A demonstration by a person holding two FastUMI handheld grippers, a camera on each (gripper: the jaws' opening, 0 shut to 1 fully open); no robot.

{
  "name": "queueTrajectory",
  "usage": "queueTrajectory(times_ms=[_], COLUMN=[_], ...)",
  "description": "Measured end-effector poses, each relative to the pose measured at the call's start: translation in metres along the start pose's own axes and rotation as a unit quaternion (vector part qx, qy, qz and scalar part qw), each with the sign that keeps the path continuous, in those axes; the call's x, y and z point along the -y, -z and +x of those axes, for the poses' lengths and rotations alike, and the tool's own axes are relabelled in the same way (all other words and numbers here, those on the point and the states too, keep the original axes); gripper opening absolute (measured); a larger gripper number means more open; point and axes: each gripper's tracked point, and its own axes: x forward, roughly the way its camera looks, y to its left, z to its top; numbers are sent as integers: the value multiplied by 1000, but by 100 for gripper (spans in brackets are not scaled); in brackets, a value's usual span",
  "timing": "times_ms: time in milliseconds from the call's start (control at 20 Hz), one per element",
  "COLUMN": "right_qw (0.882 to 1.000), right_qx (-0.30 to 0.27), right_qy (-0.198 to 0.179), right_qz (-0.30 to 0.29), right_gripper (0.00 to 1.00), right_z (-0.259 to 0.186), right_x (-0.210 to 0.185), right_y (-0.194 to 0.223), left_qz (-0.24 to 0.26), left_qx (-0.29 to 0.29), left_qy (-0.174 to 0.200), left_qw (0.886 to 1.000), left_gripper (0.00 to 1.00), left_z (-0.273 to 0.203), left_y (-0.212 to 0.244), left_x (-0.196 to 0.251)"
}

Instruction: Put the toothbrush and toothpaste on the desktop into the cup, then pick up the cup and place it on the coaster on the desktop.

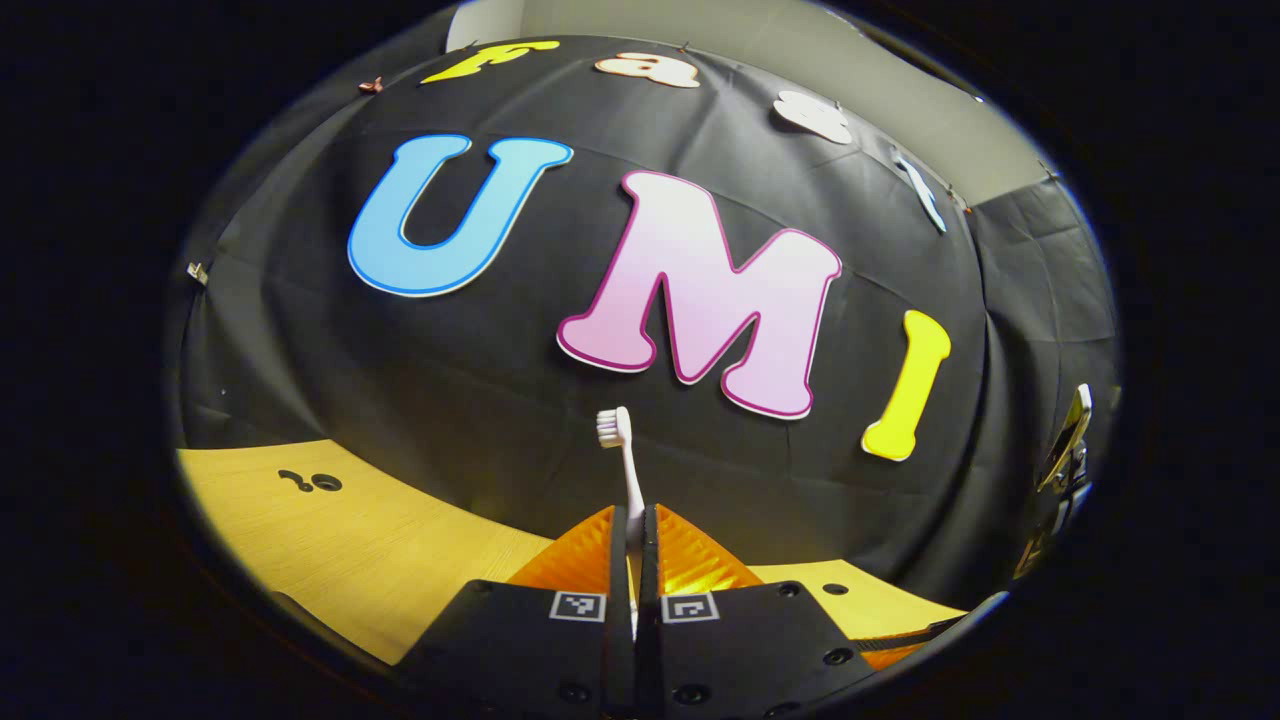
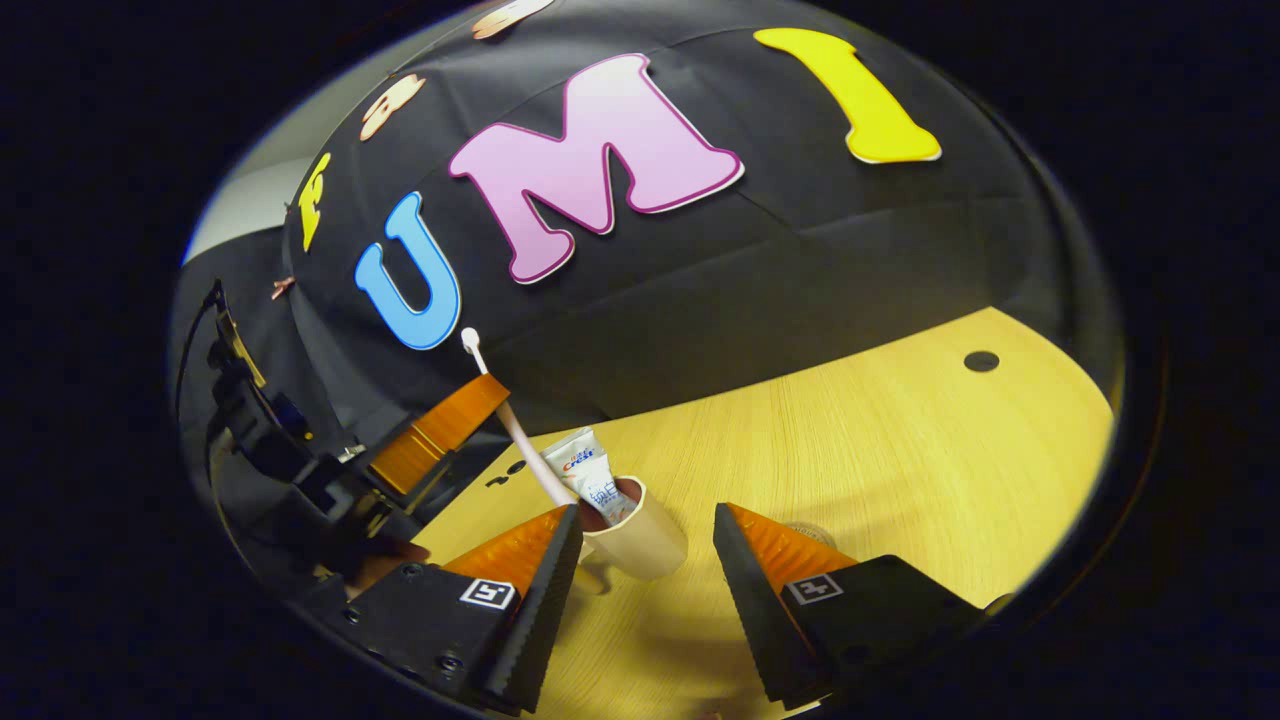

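One toothbrush (image 1: 627, 470), one toothpaste tube (image 2: 588, 473), one cup (image 2: 640, 540) and two grippers are at work on a pale wooden desktop (image 2: 850, 450) in front of the black cloth wall (image 1: 560, 440).

In the left gripper view, the left gripper (image 1: 634, 530) has its jaws pressed together on the toothbrush handle, the white bristled head standing upright above the fingertips against the cloth. Two small dark holes (image 1: 312, 482) mark the desktop off to the left.

The right gripper view takes in what that camera cannot see: the cream cup standing on the desktop, the toothpaste tube already upright inside it, and the left gripper (image 2: 470, 420) reaching in from the side with the toothbrush (image 2: 510, 420) slanting down, its lower end at the cup's rim beside the tube. The right gripper (image 2: 645, 560) has its jaws spread wide and holds nothing; the cup stands between and just beyond its fingertips. A round coaster (image 2: 812, 532) peeks out behind the right-hand finger, apart from the cup. A dark hole (image 2: 981, 361) sits farther back on the desktop.
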Motion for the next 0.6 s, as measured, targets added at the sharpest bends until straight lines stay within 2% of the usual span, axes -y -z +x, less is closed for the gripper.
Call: queueTrajectory(times_ms=[200, 600], right_qw=[1000, 1000], right_qx=[-14, -15], right_qy=[7, 6], right_qz=[-10, 5], right_gripper=[82, 82], right_z=[-8, -3], right_x=[12, 18], right_y=[13, 10], left_qz=[60, 81], left_qx=[3, -13], left_qy=[-8, -8], left_qw=[998, 997], left_gripper=[6, 7], left_z=[8, 10], left_y=[22, 47], left_x=[0, 1])
